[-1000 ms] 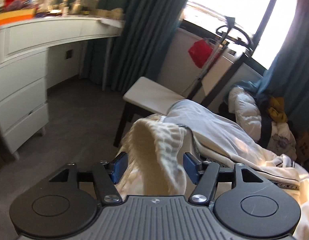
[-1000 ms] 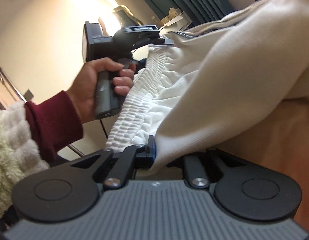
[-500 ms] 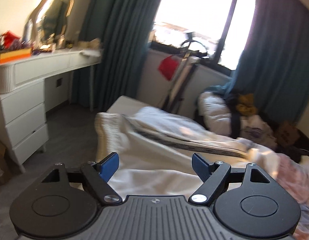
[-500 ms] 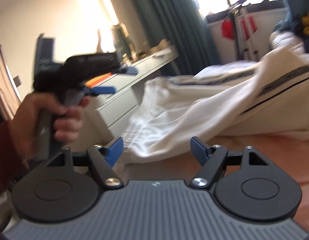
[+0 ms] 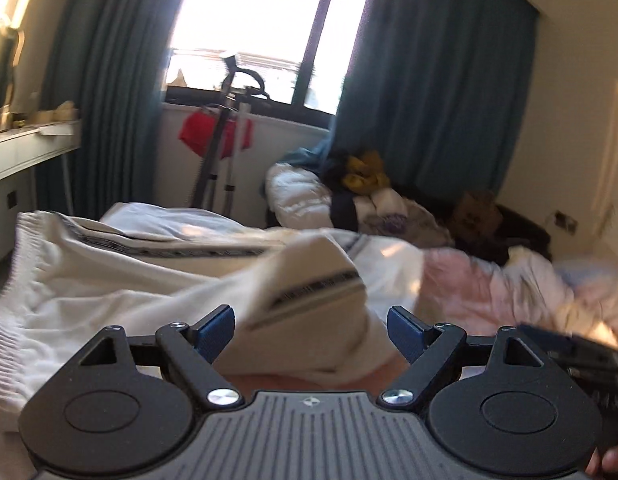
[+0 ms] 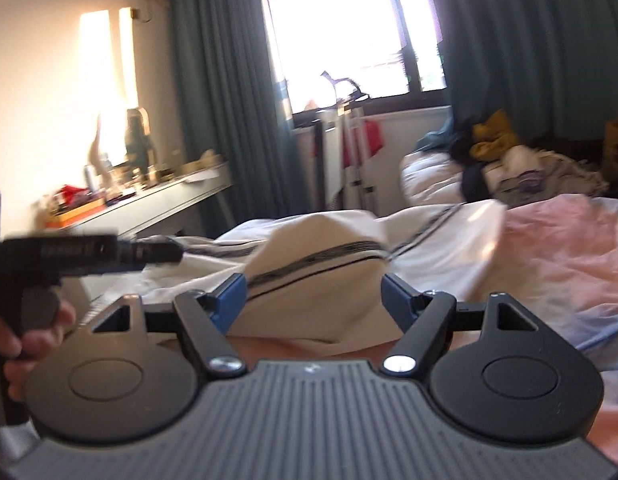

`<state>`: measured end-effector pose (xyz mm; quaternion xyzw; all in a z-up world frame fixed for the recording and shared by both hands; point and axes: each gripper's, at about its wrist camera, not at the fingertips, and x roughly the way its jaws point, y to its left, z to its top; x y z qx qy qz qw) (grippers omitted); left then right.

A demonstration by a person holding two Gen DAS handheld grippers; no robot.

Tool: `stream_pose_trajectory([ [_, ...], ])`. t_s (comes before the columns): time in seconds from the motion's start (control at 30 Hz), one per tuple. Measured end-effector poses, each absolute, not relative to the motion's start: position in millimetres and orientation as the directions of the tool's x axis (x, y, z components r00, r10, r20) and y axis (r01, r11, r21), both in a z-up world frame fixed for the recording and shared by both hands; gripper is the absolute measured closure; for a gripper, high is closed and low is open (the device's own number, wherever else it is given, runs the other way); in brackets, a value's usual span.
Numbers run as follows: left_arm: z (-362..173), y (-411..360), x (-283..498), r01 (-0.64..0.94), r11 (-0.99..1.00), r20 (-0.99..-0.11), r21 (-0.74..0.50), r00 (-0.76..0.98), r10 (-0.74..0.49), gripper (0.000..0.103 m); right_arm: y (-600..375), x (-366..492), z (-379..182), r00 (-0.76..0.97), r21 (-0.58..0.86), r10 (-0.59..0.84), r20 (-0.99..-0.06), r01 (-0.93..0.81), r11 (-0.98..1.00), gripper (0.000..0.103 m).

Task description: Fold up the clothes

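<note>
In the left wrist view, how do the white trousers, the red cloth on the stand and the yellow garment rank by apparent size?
1. white trousers, by far the largest, though also nearest the camera.
2. red cloth and yellow garment look about alike; both are far and blurred, so I will not rank them.

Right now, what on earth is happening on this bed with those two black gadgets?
A person is folding clothes with a handheld two-finger gripper in each hand. The left gripper and the right gripper are both open and hold nothing. Both point at a fold of the cream trousers with a dark side stripe, which lie spread over the pink bedsheet, elastic waistband to the left.
</note>
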<state>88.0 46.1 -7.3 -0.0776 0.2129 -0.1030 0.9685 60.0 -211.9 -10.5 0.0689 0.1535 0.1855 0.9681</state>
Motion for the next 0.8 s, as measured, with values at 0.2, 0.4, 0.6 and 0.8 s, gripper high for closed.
stream_pose_trajectory([
  [0.2,-35,27,98,0.214,0.969,-0.415,-0.127,0.876,-0.248,0.018,-242,81,-27,0.892,0.224,0.320,-0.319,-0.257,0.940,0.027],
  [0.4,-44,35,135,0.225,0.973,-0.487,-0.054,0.845,-0.223,0.018,-254,87,-32,0.898,0.272,0.309,-0.315,-0.226,0.935,0.027],
  [0.6,-51,35,190,0.234,0.972,-0.523,0.015,0.830,-0.192,0.018,-251,95,-41,0.887,0.275,0.309,-0.344,-0.220,0.936,0.027],
  [0.8,-55,24,241,0.324,0.934,-0.508,0.153,0.836,-0.207,0.016,-256,102,-49,0.875,0.315,0.321,-0.364,-0.208,0.926,0.027],
])
